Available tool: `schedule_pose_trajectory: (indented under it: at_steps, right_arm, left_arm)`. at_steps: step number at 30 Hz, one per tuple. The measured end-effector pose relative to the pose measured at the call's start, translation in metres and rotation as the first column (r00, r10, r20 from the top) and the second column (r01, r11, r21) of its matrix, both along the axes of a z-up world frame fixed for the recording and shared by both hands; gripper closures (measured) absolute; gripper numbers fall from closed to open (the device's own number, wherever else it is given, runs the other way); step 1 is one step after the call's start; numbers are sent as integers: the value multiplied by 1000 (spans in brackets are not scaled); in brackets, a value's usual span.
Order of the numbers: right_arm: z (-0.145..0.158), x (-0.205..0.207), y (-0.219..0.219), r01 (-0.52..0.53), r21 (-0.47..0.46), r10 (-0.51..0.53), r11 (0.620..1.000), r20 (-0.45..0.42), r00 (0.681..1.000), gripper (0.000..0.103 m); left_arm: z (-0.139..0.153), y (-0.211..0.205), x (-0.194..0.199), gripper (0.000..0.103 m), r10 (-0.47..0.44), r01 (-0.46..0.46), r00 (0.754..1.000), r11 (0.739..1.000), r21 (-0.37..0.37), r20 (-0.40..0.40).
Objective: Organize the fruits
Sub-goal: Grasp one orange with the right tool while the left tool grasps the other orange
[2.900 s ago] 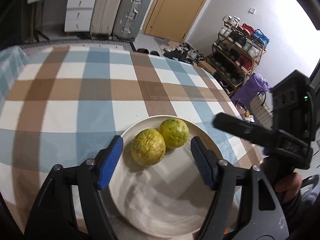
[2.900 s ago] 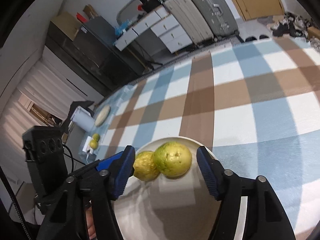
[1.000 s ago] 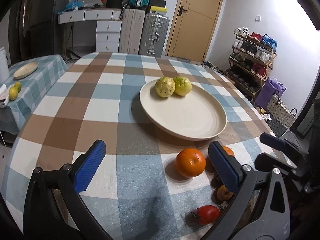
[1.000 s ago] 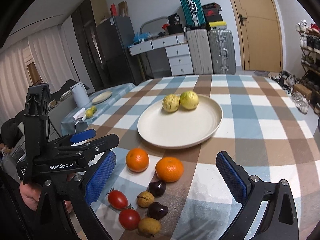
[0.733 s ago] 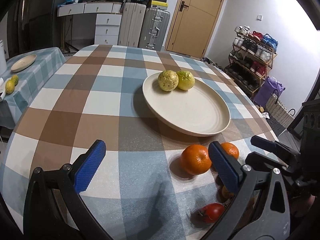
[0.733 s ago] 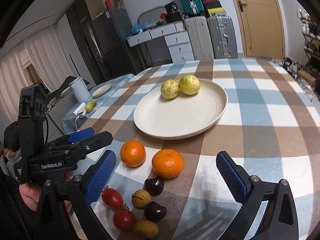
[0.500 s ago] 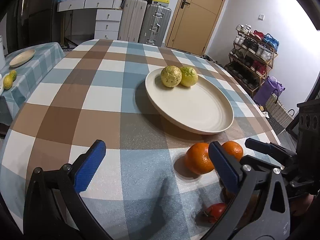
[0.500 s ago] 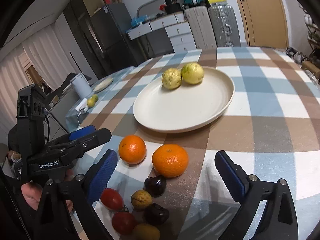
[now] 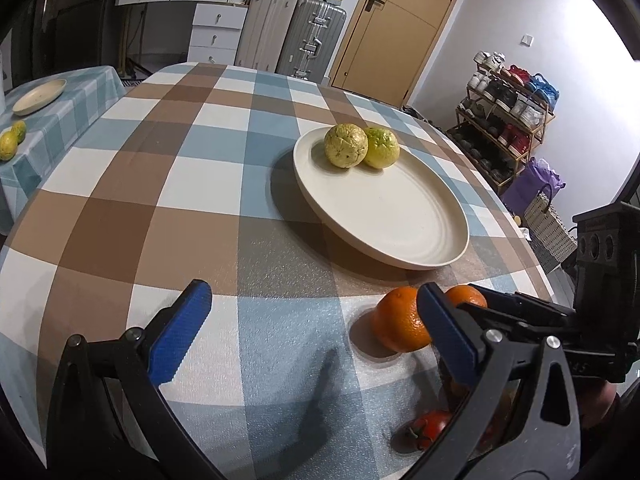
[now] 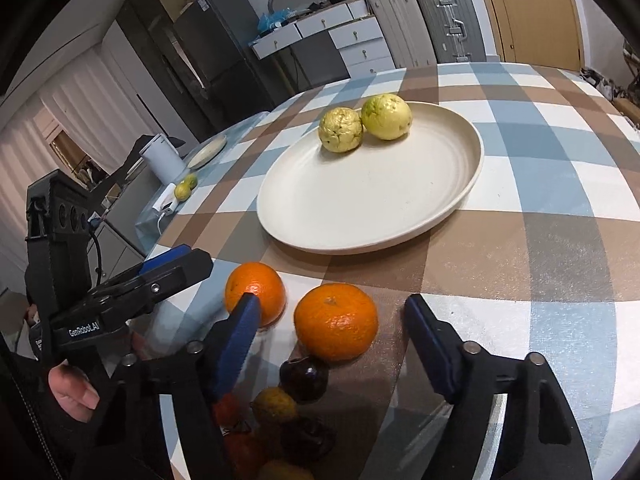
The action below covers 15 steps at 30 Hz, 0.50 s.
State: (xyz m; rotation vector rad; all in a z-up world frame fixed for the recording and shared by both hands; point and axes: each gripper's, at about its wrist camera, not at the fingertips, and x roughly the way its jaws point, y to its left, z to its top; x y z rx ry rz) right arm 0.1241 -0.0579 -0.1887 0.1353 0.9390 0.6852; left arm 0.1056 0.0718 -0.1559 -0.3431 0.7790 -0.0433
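Note:
A cream plate [image 9: 400,216] [image 10: 360,208] on the checked tablecloth holds two yellow-green fruits [image 9: 346,146] [image 10: 386,116] at its far edge. Two oranges lie in front of the plate: one [image 10: 336,328] sits between the open fingers of my right gripper [image 10: 334,338], the other [image 10: 256,292] [image 9: 398,324] is just left of it. My left gripper [image 9: 312,332] is open and empty over bare cloth left of the oranges; it shows in the right wrist view [image 10: 176,264]. Small tomatoes [image 9: 430,428] and dark and yellow small fruits [image 10: 304,378] lie nearest me.
A side table at the left holds a small plate [image 9: 38,96] and two small yellow fruits [image 9: 10,142]. Suitcases, drawers and a door stand behind the table; a shoe rack [image 9: 508,120] is at the right. The table's edge runs close on the right.
Both grippers pulled back from the plate, then dropped lower toward the loose fruit. The right gripper's fingers have narrowed and now flank the nearer orange.

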Motion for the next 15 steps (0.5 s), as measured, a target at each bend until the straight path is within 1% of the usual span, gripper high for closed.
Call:
schedule_pose_trajectory:
  at_steps: [2, 6, 7, 12, 15]
  right_arm:
    - [-1, 1, 0, 3, -5, -3, 1000, -7, 1000, 42]
    - [-2, 2, -1, 3, -4, -3, 1000, -17, 1000, 59]
    - [-3, 3, -1, -4, 9, 5, 1000, -27, 1000, 60]
    - [-3, 2, -2, -1, 15, 1, 1000, -23, 1000, 61]
    - [-2, 2, -6, 10, 26, -9, 1000, -19, 1000, 61]
  left_arm:
    - [-1, 0, 0, 1, 3, -3, 1000, 1000, 1, -3]
    - [-2, -1, 2, 1, 0, 0, 1000, 1000, 7, -9]
    - [-2, -2, 1, 1, -1, 1, 1000, 1000, 10, -9]
    - [-1, -7, 2, 1, -12, 13, 1000, 999, 36, -10]
    - [0, -10, 2, 1, -26, 27, 999, 999, 25, -19]
